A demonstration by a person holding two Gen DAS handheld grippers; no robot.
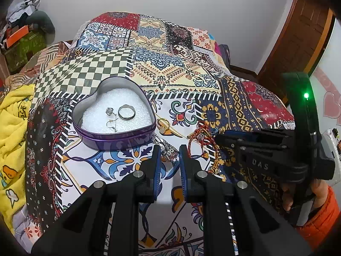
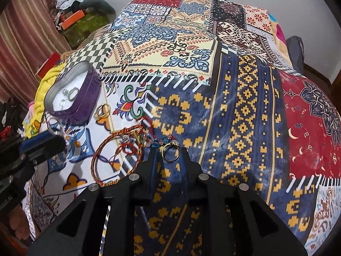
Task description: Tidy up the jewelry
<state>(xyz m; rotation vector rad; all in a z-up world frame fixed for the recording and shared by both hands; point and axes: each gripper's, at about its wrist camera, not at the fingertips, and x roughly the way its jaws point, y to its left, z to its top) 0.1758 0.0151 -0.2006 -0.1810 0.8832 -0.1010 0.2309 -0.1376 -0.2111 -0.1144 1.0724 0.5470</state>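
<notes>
A purple heart-shaped tin point(image 1: 119, 141) with white foam holds a silver band ring point(image 1: 126, 113) and small earrings point(image 1: 109, 112); the tin also shows in the right wrist view point(image 2: 89, 89). My left gripper point(image 1: 169, 152) is open, with a silver patterned ring point(image 1: 167, 150) lying between its fingertips on the bedspread. A gold ring point(image 1: 163, 124) lies right of the tin. Red thread bracelets point(image 2: 116, 160) lie on the cloth. My right gripper point(image 2: 169, 152) is open around a gold ring with a pale stone point(image 2: 169, 151), not clamped on it.
The patterned patchwork bedspread point(image 2: 245, 106) covers the bed. A yellow blanket point(image 1: 12, 138) lies at the left. Clutter and an orange box point(image 1: 17, 35) sit at the back left. A wooden door point(image 1: 298, 42) stands at the right.
</notes>
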